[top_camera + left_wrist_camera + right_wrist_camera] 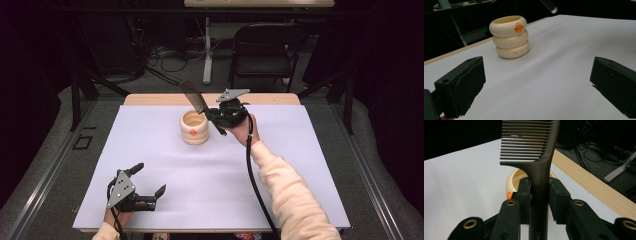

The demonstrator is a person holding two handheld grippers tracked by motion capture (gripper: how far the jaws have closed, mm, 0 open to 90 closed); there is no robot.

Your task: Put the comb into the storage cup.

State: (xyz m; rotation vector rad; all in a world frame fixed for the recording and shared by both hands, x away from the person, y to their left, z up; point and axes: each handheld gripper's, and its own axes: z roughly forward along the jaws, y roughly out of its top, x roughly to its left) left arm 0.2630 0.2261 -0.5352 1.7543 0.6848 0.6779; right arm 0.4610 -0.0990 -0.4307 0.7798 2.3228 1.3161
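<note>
White table (165,200) – comb (541,170) handle reads "Crea", holder (510,37) lettering blurred.

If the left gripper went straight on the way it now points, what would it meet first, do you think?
Probably the cream holder, which stands ahead between the open left gripper's jaws; bare white table cover lies between them.

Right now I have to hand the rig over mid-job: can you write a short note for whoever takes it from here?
Right gripper: shut on the dark comb by its handle, teeth end up, held above and just behind the cream ring-shaped holder.
Left gripper: open, holding nothing, resting near the front left of the white table cover.
Holder: upright near the back middle of the cover, with an orange beak mark on its side.
Done: comb picked up and brought to the holder.
Left: probably lower the comb into the holder and release it.
</note>
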